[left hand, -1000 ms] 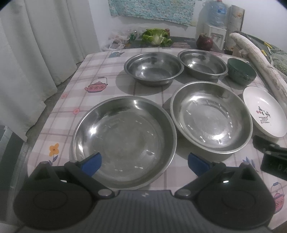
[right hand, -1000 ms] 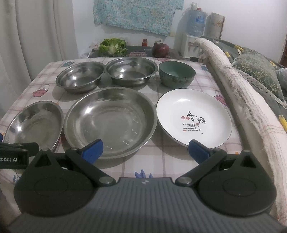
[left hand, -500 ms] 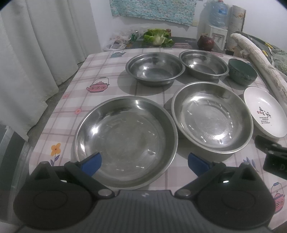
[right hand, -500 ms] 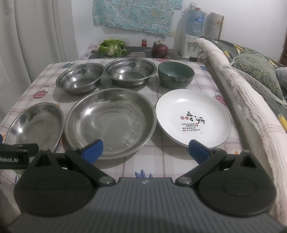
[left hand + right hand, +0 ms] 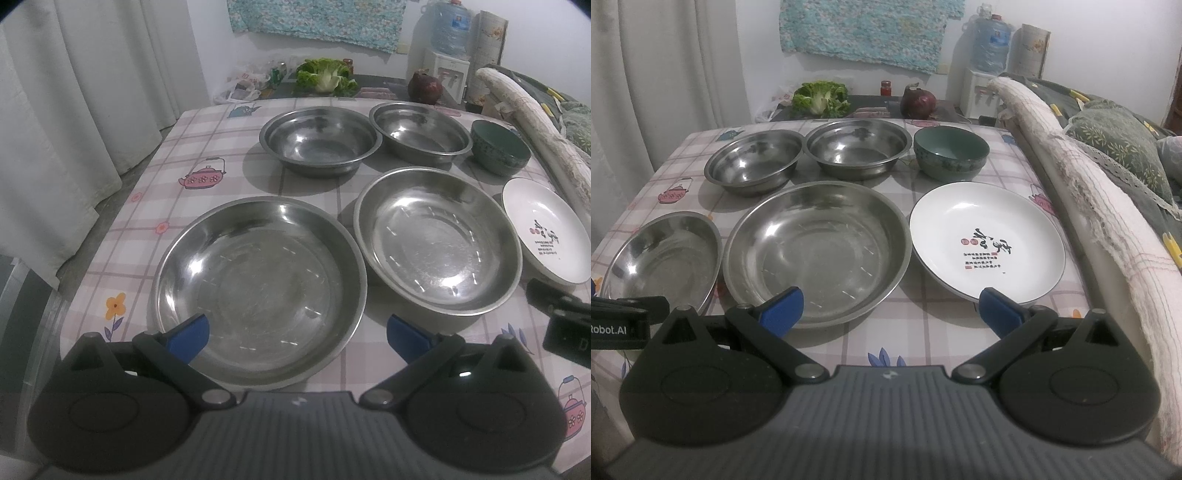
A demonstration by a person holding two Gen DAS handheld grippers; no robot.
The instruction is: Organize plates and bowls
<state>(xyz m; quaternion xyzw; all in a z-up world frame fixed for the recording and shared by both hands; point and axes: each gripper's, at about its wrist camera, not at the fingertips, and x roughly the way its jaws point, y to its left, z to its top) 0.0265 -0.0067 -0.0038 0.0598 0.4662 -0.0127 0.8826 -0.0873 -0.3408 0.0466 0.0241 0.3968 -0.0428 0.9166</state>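
Two wide steel plates lie side by side on the checked tablecloth, the left one [image 5: 258, 288] [image 5: 665, 254] and the middle one [image 5: 437, 240] [image 5: 816, 251]. A white plate with printed writing [image 5: 986, 240] [image 5: 546, 240] is at the right. Behind them stand two steel bowls [image 5: 321, 140] [image 5: 421, 133] and a green bowl [image 5: 951, 151]. My left gripper [image 5: 297, 334] is open over the near rim of the left steel plate, holding nothing. My right gripper [image 5: 890, 308] is open, straddling the gap between the middle steel plate and the white plate.
White curtains [image 5: 74, 129] hang left of the table [image 5: 207, 147]. A lettuce [image 5: 820, 98], a dark red vegetable [image 5: 919, 103] and a water dispenser [image 5: 988, 66] stand behind it. A cloth-covered padded edge [image 5: 1089, 206] runs along the table's right side.
Both views have shifted only slightly. No dish has moved, and both grippers have stayed open.
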